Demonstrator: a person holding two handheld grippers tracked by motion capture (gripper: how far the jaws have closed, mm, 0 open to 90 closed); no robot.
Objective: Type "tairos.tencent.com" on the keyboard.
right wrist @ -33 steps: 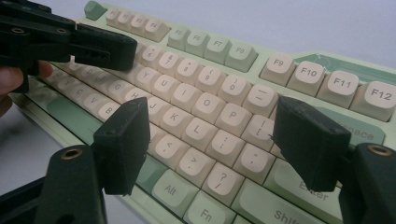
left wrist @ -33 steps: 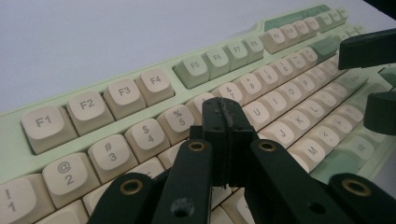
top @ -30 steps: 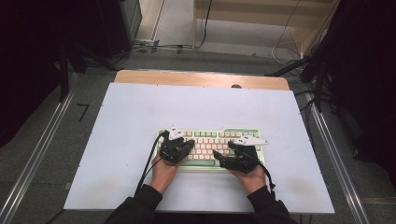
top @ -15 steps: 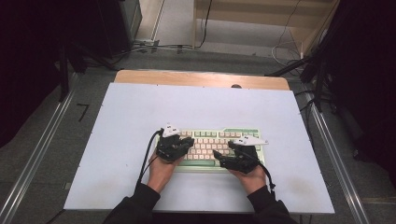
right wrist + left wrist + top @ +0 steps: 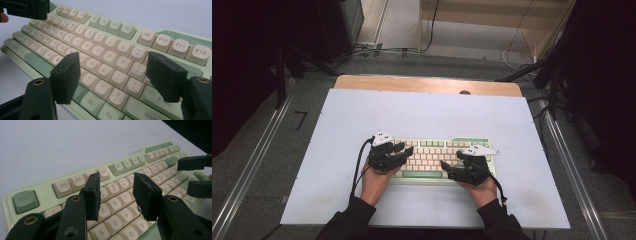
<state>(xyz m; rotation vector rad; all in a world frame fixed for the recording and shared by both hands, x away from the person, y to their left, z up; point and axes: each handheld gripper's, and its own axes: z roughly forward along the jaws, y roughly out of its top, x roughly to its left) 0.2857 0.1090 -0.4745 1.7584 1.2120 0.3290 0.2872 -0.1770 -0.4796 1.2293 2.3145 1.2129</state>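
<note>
A pale green keyboard [image 5: 439, 146] with cream keys lies near the front middle of the white table top. My left gripper [image 5: 408, 150] hovers over its left end, above the number and letter rows [image 5: 117, 202]. Its jaws have just been opening and stand apart with nothing between them [image 5: 118, 192]. My right gripper [image 5: 448, 173] is over the keyboard's right part, above the punctuation keys [image 5: 110, 72], open and empty [image 5: 116, 75]. The keyboard [image 5: 107, 30] rests flat. The right gripper's jaws [image 5: 197, 175] show at the edge of the left gripper view.
The white table top [image 5: 422, 115] has a wooden strip [image 5: 427, 85] along its far edge. Metal rails [image 5: 257, 165] run along both sides on the floor. Cables [image 5: 382, 50] lie on the floor beyond the table.
The left gripper has shifted a little to the left over the keyboard and its jaws have parted. The right gripper has stayed where it was.
</note>
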